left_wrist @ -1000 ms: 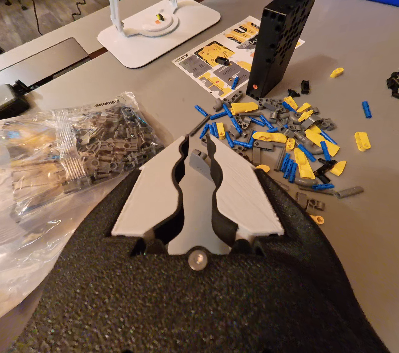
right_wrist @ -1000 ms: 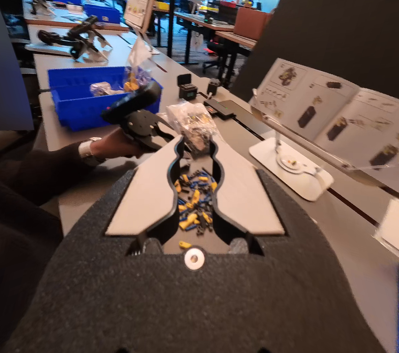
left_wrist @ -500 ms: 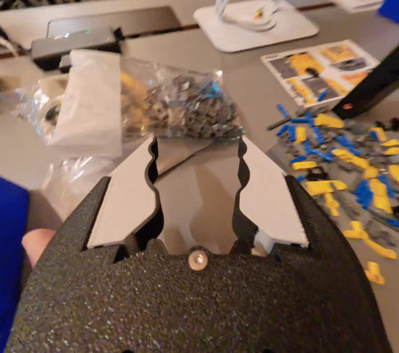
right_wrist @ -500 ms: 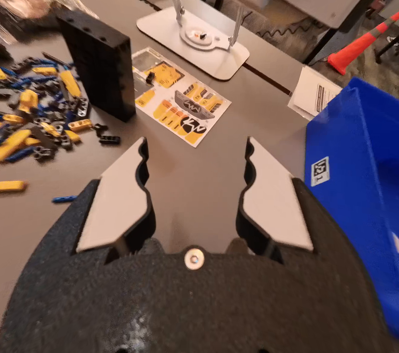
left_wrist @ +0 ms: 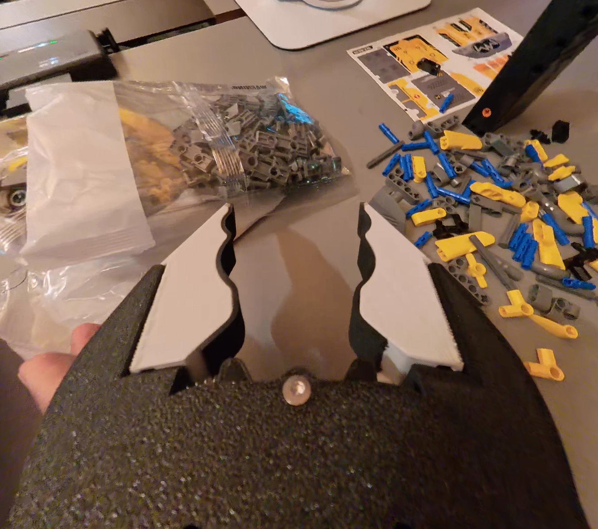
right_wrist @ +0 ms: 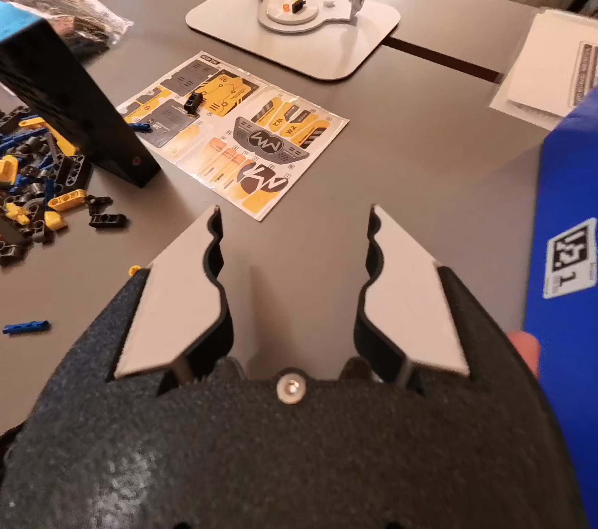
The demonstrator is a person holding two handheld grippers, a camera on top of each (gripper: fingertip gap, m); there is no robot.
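Note:
My left gripper is open and empty, low over the grey table. Just ahead and to its left lies a clear bag of grey parts with a white bag on it. To its right is a loose pile of yellow, blue and grey building pieces. My right gripper is open and empty over bare table, just short of a yellow sticker sheet. A black block with holes stands tilted to its left, beside the same pile of pieces.
A white stand base sits at the back, seen in the left wrist view too. A blue bin is close on the right. White papers lie behind it. A grey device sits at the back left. A fingertip shows at the left gripper.
Both grippers have opened; the left one let go of a grey piece. The left swung left toward the bags. The right swung from the room down to the table by the sticker sheet.

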